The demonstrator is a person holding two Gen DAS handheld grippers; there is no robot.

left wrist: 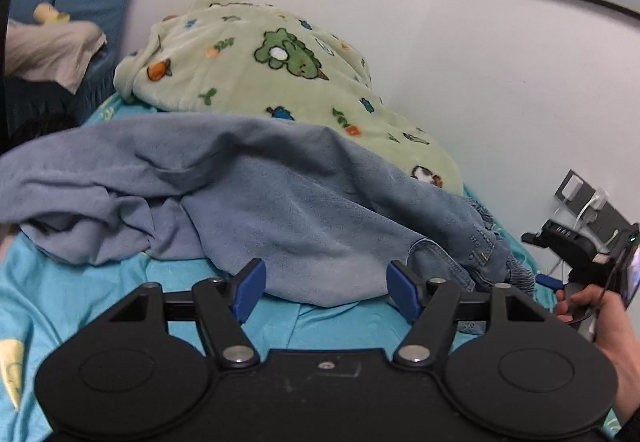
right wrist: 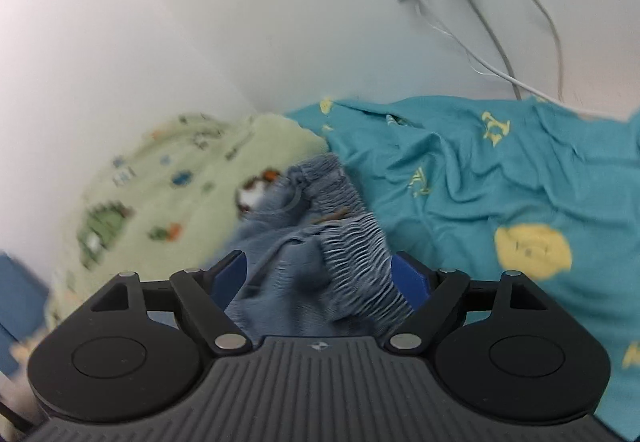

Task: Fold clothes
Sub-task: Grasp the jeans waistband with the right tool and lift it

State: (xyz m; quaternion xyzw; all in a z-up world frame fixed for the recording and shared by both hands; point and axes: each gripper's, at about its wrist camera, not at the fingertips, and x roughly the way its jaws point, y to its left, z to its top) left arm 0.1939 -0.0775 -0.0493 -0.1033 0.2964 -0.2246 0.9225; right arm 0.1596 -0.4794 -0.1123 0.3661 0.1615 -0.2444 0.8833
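One crumpled blue denim garment (left wrist: 304, 210) lies on the turquoise patterned bedsheet (left wrist: 80, 298), against one pale green fleece blanket (left wrist: 256, 66). Left gripper (left wrist: 326, 288) gapes wide, empty, at its hem; right gripper (right wrist: 320, 274) wide around its ribbed waistband (right wrist: 352, 238).

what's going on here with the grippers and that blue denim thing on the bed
A person is working on a bed with a gripper in each hand, handling denim jeans heaped on the turquoise sheet. The right gripper has the gathered waistband between its open fingers. The left gripper is open at the edge of the jeans, gripping nothing. A green blanket lies behind. No fold yet.
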